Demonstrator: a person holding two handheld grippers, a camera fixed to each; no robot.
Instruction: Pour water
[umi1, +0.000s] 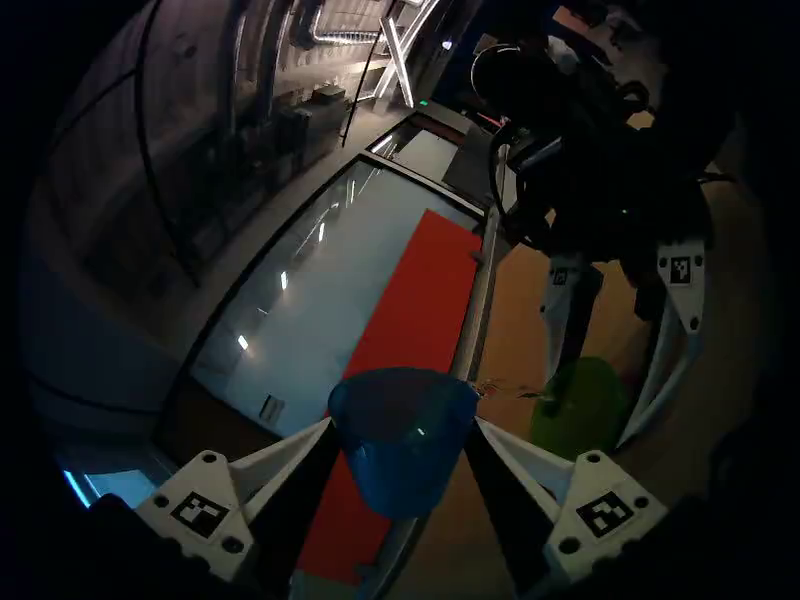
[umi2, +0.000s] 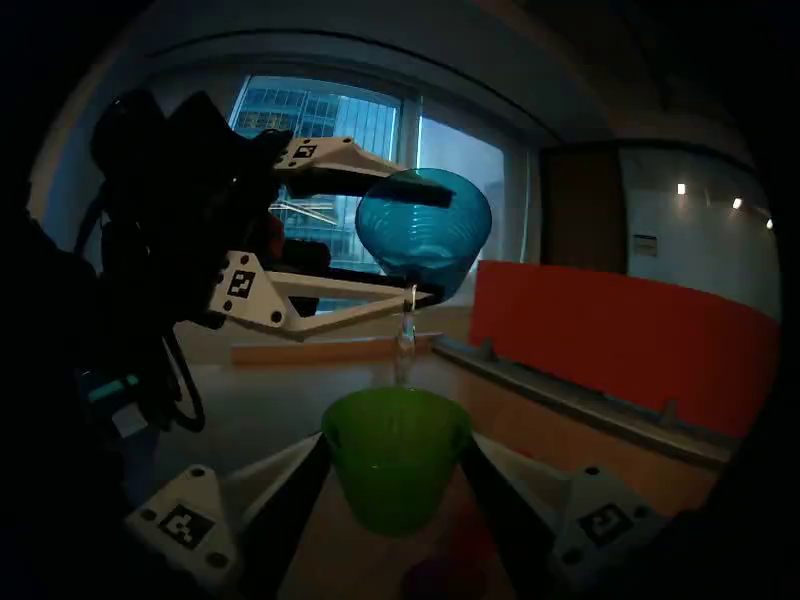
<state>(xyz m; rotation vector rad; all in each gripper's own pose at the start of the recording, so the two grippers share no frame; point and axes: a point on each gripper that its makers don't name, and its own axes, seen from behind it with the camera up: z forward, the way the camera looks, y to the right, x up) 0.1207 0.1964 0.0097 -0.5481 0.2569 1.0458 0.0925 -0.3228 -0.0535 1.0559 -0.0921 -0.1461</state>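
Note:
My left gripper (umi1: 400, 432) is shut on a blue translucent cup (umi1: 405, 440). In the right gripper view that left gripper (umi2: 436, 246) holds the blue cup (umi2: 425, 232) tipped on its side, above and behind a green cup (umi2: 395, 455). A thin stream of water (umi2: 405, 345) falls from the blue cup's lip into the green one. My right gripper (umi2: 395, 450) is shut on the green cup, which stands upright. In the left gripper view the right gripper (umi1: 597, 400) and green cup (umi1: 585, 408) sit just to the right, below a dark hand.
A wooden table (umi2: 570, 425) lies under both cups. An orange-red panel (umi2: 620, 330) stands along its far edge behind a grey rail (umi2: 560, 395). Large windows (umi2: 320, 130) sit behind the left gripper. The room is dim.

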